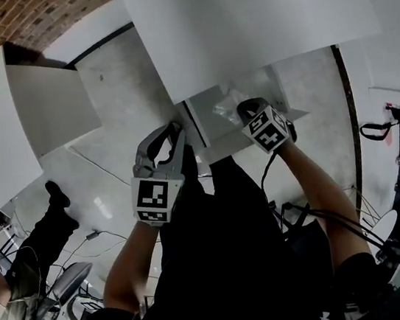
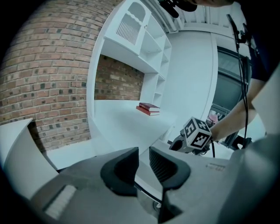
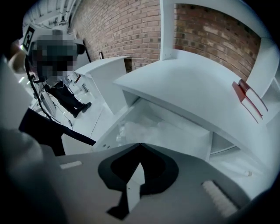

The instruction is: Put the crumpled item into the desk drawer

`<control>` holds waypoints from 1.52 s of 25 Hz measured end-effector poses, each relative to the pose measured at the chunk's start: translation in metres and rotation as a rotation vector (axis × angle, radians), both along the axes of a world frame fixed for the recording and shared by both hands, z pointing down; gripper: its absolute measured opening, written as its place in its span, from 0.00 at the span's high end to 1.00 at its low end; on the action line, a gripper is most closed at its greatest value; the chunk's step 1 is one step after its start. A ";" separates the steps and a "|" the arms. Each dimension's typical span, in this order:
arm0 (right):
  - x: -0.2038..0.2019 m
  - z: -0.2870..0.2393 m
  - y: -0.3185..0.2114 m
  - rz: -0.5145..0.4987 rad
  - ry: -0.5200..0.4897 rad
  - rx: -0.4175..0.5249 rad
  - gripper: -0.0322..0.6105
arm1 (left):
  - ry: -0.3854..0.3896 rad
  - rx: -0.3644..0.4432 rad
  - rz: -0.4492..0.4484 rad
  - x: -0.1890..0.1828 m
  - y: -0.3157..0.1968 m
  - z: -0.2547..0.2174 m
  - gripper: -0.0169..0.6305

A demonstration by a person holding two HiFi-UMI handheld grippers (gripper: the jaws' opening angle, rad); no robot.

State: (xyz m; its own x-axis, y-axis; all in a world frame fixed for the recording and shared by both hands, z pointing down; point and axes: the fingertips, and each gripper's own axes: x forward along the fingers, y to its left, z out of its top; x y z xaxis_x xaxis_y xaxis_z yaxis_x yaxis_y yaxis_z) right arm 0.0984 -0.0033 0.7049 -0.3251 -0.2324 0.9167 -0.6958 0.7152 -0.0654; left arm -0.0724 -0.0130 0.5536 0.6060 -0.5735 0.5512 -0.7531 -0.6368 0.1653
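White drawer [image 1: 225,146] open under desk [image 1: 239,23] edge, crumpled plastic [image 3: 131,129] inside; right tool [image 3: 139,145] pressed together, left tool [image 2: 143,154] spread

I log the desk drawer [image 1: 222,148] as pulled open: white, shallow, its floor showing. The crumpled item [image 3: 133,127], a clear, wrinkled wad, lies loose inside, in the drawer's left half.

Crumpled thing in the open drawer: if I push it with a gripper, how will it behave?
The crumpled item looks like thin, translucent film, so it is probably very light and floppy; a push would likely squash or scoot it, not roll it. Its loose creases suggest it may spring partly back. The walls of the drawer should contain it.
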 end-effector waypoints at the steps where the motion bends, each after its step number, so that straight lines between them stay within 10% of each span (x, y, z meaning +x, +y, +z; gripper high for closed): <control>1: -0.001 0.007 -0.001 -0.010 0.009 -0.009 0.95 | -0.001 -0.005 -0.004 -0.003 0.000 0.003 0.84; 20: -0.027 0.090 -0.015 -0.360 0.146 -0.049 0.95 | -0.034 -0.099 -0.092 -0.040 -0.001 0.048 0.84; 38: -0.030 0.117 -0.011 -0.372 0.177 -0.069 0.80 | -0.028 -0.119 -0.101 -0.047 -0.011 0.057 0.84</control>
